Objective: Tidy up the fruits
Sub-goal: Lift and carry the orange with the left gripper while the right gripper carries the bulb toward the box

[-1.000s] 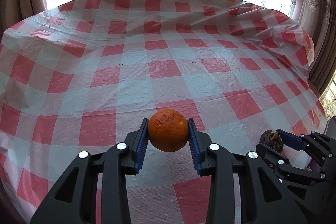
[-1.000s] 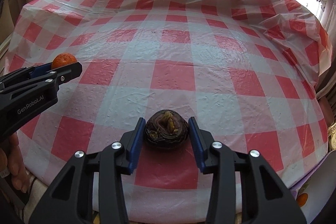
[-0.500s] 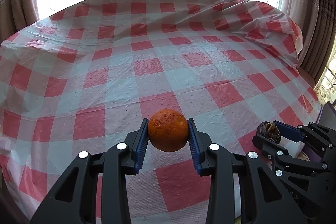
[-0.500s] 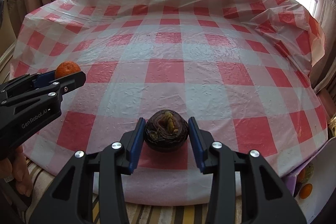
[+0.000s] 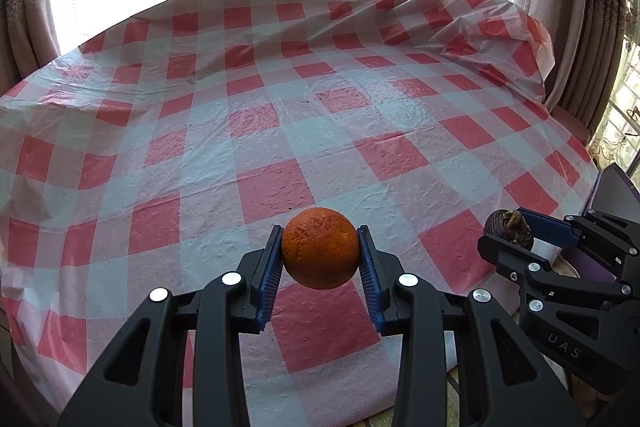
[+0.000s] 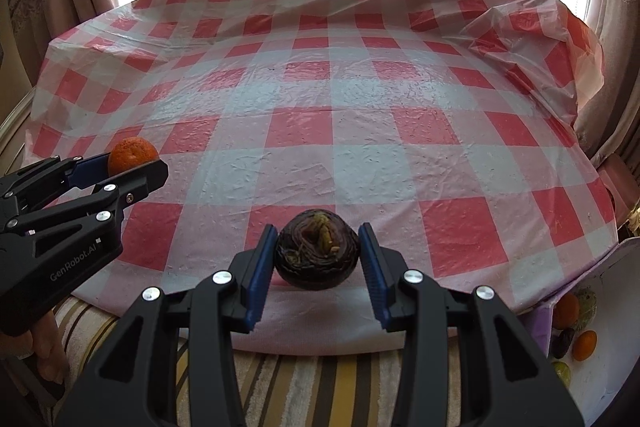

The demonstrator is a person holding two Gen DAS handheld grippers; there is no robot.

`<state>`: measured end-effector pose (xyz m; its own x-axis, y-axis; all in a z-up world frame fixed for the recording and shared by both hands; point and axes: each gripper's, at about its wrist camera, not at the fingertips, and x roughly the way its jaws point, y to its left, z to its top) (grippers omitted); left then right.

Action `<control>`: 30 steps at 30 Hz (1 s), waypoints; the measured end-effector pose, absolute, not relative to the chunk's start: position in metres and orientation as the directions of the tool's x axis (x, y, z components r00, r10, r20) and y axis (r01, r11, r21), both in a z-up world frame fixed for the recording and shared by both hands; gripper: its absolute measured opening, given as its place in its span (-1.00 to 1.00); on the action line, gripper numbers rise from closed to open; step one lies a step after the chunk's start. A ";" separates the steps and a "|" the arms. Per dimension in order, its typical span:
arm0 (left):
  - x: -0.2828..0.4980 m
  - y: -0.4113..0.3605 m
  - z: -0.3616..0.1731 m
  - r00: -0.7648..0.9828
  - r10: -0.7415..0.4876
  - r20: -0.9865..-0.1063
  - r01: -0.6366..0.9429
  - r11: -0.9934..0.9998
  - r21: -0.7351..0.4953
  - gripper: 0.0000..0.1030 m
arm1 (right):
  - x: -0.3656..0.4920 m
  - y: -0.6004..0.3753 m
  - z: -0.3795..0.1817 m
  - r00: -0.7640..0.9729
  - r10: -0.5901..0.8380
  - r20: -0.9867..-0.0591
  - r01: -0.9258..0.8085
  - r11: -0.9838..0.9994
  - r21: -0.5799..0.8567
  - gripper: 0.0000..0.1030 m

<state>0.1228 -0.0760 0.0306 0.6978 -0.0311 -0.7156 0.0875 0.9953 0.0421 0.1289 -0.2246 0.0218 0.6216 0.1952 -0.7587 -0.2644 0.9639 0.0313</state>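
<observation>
Your left gripper [image 5: 320, 259] is clamped on a round, pebbly-skinned orange [image 5: 320, 248]; your right gripper [image 6: 318, 255] pinches a dark purple-brown round fruit with a dried stem [image 6: 317, 250]. Both fruits hang clear of the red-and-white checked plastic tablecloth [image 6: 332, 99], which shows no other fruit, so you look close to finished. Low and to the right of your right gripper sits a white box with a purple flap [image 6: 592, 371], already holding several orange, green and dark fruits [image 6: 576, 327]. These two remain.
</observation>
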 end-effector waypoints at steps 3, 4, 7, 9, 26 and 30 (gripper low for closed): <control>0.120 -0.081 0.031 0.697 -0.034 -0.716 0.100 0.994 0.051 -0.32 | 0.125 -0.229 0.024 0.622 0.197 -0.758 -0.257 0.966 0.040 -0.18; 0.119 -0.082 0.031 0.697 -0.035 -0.717 0.104 0.993 0.053 -0.32 | 0.124 -0.231 0.024 0.622 0.198 -0.758 -0.255 0.966 0.043 -0.18; 0.116 -0.088 0.032 0.697 -0.038 -0.716 0.116 0.991 0.060 -0.32 | 0.120 -0.236 0.026 0.623 0.202 -0.756 -0.252 0.966 0.051 -0.18; 0.114 -0.092 0.033 0.696 -0.041 -0.717 0.125 0.990 0.065 -0.32 | 0.117 -0.240 0.028 0.624 0.207 -0.754 -0.250 0.966 0.058 -0.18; 0.099 -0.129 0.036 0.683 -0.077 -0.726 0.211 0.973 0.095 -0.32 | 0.103 -0.270 0.034 0.626 0.208 -0.751 -0.214 0.973 0.091 -0.18; 0.097 -0.134 0.037 0.678 -0.095 -0.729 0.228 0.970 0.085 -0.32 | 0.099 -0.276 0.034 0.628 0.203 -0.751 -0.206 0.974 0.091 -0.18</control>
